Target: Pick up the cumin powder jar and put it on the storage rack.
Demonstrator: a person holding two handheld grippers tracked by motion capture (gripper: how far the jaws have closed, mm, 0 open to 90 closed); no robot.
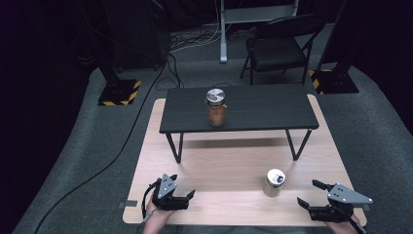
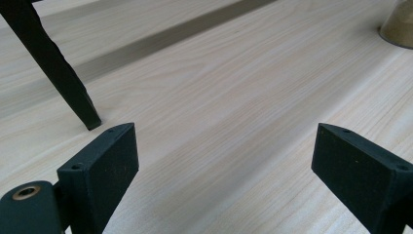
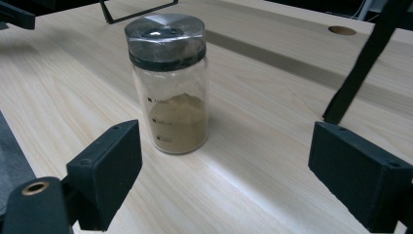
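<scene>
A small glass jar (image 1: 274, 183) with a metal lid and tan powder in its lower half stands upright on the wooden tabletop (image 1: 229, 165). A taller jar (image 1: 216, 108) with reddish-brown contents stands on the black raised shelf (image 1: 263, 109). My right gripper (image 1: 307, 192) rests open near the front right corner, just right of the small jar. In the right gripper view that jar (image 3: 168, 83) stands ahead of the open gripper (image 3: 224, 165), beyond its jaws, which are empty. My left gripper (image 1: 184, 185) lies open at the front left, its jaws empty (image 2: 224, 161).
The shelf's black legs (image 2: 53, 63) stand on the tabletop ahead of the left gripper. The small jar's base (image 2: 399, 24) shows at that view's top right. A round hole (image 3: 342, 30) marks the tabletop. A folding chair (image 1: 280, 46), cables and stand bases sit on the floor behind.
</scene>
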